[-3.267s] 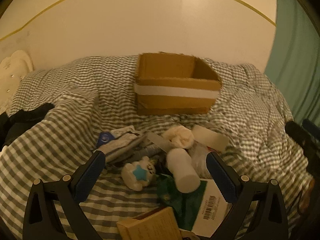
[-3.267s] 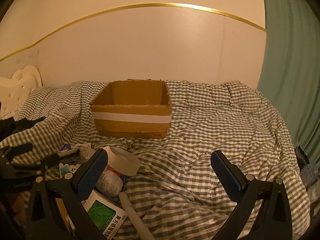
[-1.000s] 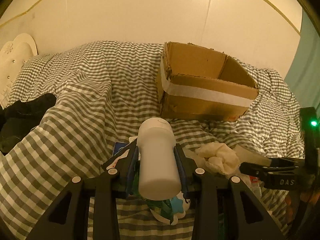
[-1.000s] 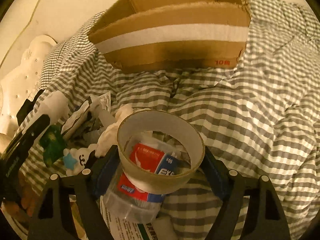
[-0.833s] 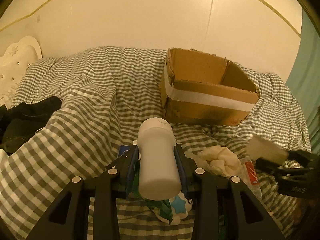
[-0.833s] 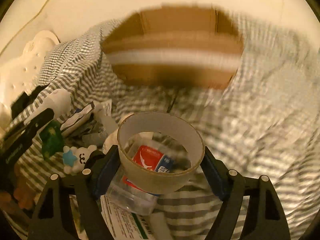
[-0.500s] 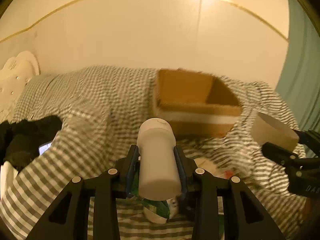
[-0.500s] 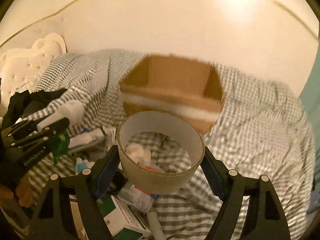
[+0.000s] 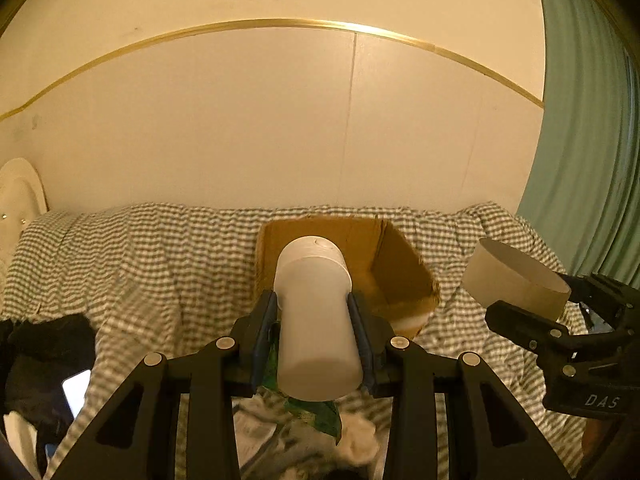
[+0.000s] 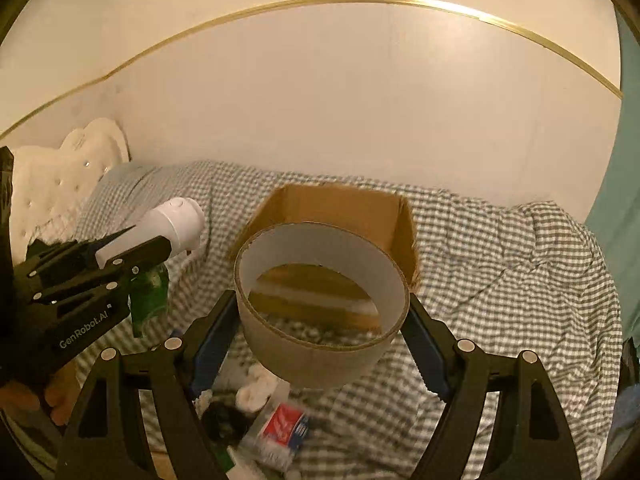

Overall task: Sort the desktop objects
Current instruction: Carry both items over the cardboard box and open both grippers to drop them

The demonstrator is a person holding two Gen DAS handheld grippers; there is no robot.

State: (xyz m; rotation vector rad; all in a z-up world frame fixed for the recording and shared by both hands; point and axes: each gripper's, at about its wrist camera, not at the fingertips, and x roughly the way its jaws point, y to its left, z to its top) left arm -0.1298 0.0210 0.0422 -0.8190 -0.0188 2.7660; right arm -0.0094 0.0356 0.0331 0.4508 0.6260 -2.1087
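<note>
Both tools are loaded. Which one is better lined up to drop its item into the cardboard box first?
Probably the left tool: its white bottle points straight at the cardboard box opening. The right tool, holding the tape roll, sits off to the box's right.

Gingham-covered bed (image 10: pixel 500 248) bears a cardboard box (image 10: pixel 340 208); small clutter (image 10: pixel 276 432) in front.

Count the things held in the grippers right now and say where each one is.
2. A white bottle is clamped in the left gripper; a tape roll is clamped in the right gripper. Both are raised in front of the box. Loose items below aren't held.
</note>
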